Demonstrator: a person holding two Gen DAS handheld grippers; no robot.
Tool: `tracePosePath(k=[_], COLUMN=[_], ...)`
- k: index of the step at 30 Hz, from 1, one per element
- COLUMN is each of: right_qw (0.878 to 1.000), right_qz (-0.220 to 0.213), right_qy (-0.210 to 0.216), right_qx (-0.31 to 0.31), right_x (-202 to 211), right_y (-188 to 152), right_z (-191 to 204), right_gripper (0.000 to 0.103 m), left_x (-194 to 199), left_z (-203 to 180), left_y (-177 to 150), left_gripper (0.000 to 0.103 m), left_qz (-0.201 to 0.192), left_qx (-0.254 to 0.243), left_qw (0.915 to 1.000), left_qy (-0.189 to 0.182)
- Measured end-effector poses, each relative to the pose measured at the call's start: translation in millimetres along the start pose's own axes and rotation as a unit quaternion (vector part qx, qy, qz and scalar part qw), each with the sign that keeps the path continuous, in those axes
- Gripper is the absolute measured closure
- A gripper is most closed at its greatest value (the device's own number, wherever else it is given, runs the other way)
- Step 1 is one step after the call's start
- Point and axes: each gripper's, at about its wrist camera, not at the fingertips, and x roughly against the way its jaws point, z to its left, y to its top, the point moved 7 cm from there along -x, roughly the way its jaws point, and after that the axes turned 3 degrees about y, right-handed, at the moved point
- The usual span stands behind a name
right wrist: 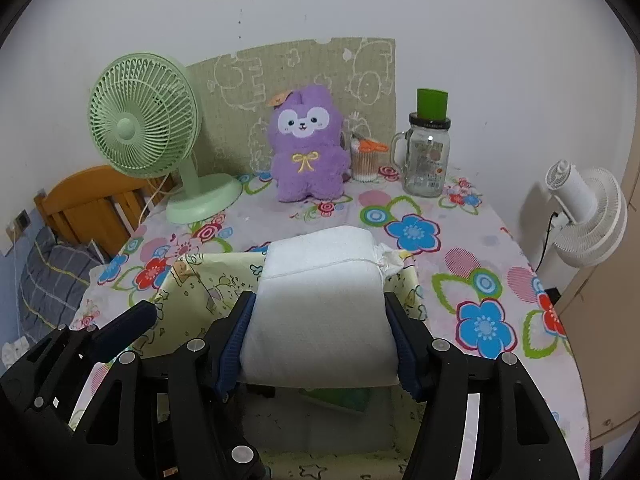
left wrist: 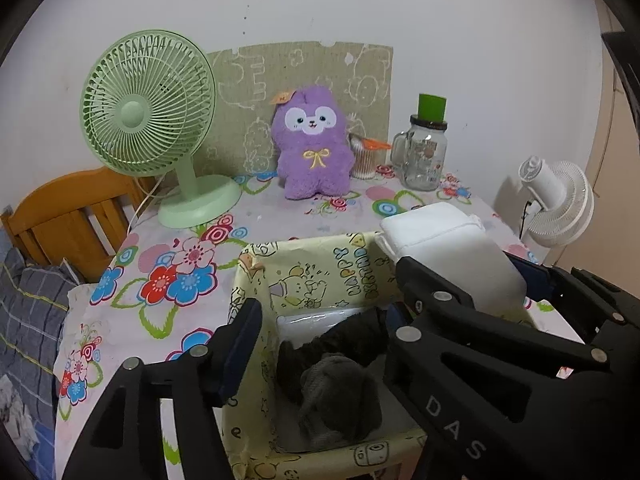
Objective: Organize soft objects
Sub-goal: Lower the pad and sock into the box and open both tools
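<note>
Two tools over the yellow box (left wrist: 256, 280): right tool (right wrist: 320, 332) clamping white pack (right wrist: 320, 312), hiding box contents; left tool (left wrist: 320, 324) agape.

"DAS" on tongs (left wrist: 320, 344); box (left wrist: 256, 360) perhaps "HAPPY".

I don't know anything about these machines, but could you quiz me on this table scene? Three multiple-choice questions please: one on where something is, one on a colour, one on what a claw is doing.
1. Where does the purple plush toy stand?
A. inside the yellow box
B. at the back of the table, between the green fan and the glass jar
C. on the wooden chair

2. What colour is the cup on top of the jar?
A. green
B. red
C. blue

3. What is the right claw doing?
A. hanging open and empty
B. gripping the fan
C. gripping a white soft bundle above the yellow box

Answers: 1 B, it sits near the wall between them. 2 A, the cup is bright green. 3 C, both fingers press the bundle's sides.
</note>
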Motion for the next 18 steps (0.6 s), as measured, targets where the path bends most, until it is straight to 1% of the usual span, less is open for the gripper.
tracePosePath(k=[3, 5, 7, 8, 10, 12, 16, 18], right_qw=[1.0, 1.0, 1.0, 1.0, 1.0, 1.0, 1.0, 1.0], right_qz=[0.004, 0.004, 0.006, 0.006, 0.006, 0.001, -0.002, -0.001], right_qy=[0.009, 0.012, 0.012, 0.012, 0.016, 0.019, 0.019, 0.02], right_qx=[-0.002, 0.001, 0.007, 0.01, 0.007, 0.001, -0.001, -0.005], right_x=[-5.6, -8.6, -10.7, -11.7, -12.7, -11.4, -8.3, -6.8], right_y=[-2.0, -2.0, -2.0, -1.7, -1.7, -1.4, -0.9, -1.5], right_z=[1.2, 2.8, 4.5, 5.1, 5.2, 4.7, 3.5, 2.3], right_gripper=[0.036, 0.036, 0.034, 0.032, 0.017, 0.011, 0.006, 0.006], left_x=[-2.3, -3.5, -4.7, -5.9, -6.6, -5.9, -2.9, -0.8], left_z=[2.3, 1.2, 1.4, 1.3, 0.9, 1.1, -0.1, -0.9], left_y=[-2.6, -3.3, -3.9, -4.1, -4.0, -3.2, -2.3, -2.1], left_gripper=[0.029, 0.022, 0.021, 0.019, 0.018, 0.018, 0.017, 0.017], left_qz=[0.006, 0.008, 0.009, 0.01, 0.012, 0.01, 0.006, 0.005], left_qx=[-0.003, -0.006, -0.01, -0.01, -0.007, -0.006, -0.006, -0.005], left_qw=[1.0, 0.9999, 0.9999, 0.9999, 0.9999, 0.9999, 0.9999, 0.9999], left_qy=[0.007, 0.004, 0.011, 0.009, 0.005, 0.006, 0.006, 0.007])
